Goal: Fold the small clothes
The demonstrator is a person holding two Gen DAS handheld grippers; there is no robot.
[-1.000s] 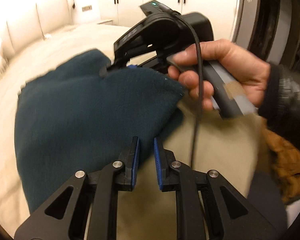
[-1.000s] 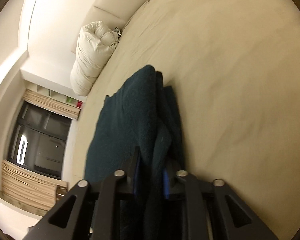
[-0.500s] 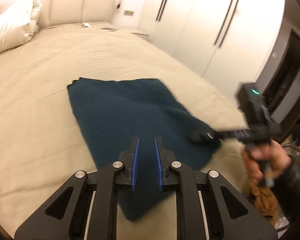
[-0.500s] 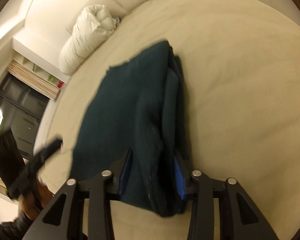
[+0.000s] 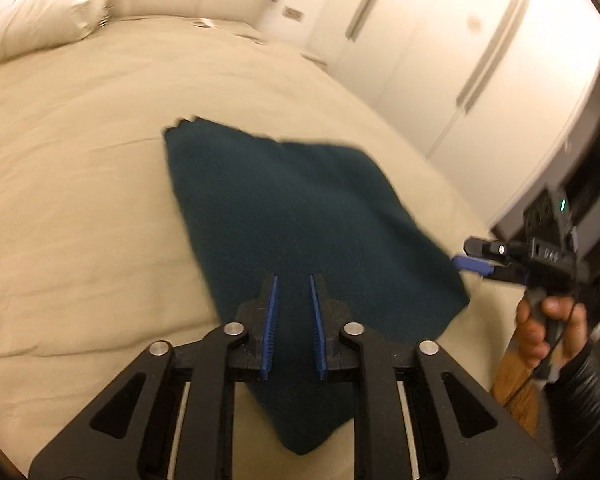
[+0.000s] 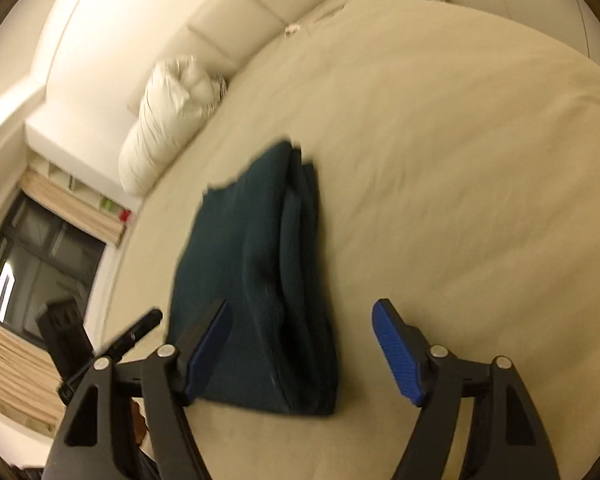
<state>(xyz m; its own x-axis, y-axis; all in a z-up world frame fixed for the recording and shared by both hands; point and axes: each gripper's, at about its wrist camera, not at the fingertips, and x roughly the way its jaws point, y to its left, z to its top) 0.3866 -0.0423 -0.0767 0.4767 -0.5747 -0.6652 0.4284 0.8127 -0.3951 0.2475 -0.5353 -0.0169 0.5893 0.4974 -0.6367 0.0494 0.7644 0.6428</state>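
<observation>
From the left wrist camera, a dark teal cloth (image 5: 300,220) lies folded flat on a beige bed (image 5: 80,200), forming a rough four-sided shape whose near corner runs under the left gripper (image 5: 293,316). Its far left corner looks slightly ragged, where the layered edges do not quite line up, and its surface is smooth and matte with a fine knit texture. The left gripper hangs above the near part of the cloth; its jaws have just been opening a little and stand at a narrow gap with nothing pinched between the blue pads. At the right edge of the cloth the right gripper (image 5: 474,256) shows side on, held by a hand (image 5: 548,328) in a dark sleeve (image 5: 588,392), its blue tip just off the cloth's right corner. A white pillow (image 5: 40,12) sits at the far left and white cupboard doors (image 5: 440,40) stand beyond the bed. From the right wrist camera, the cloth (image 6: 256,272) is seen along its length as a thick stack, with several folded layers showing as ridges down its right side. The right gripper (image 6: 300,320) has just been opening and its jaws stand wide, one pad over the cloth's near left part and the other over bare bed (image 6: 460,160), pressing on nothing. The left gripper (image 6: 140,328) appears at the near left, and the pillow (image 6: 168,120) lies far left by the headboard (image 6: 220,12).
</observation>
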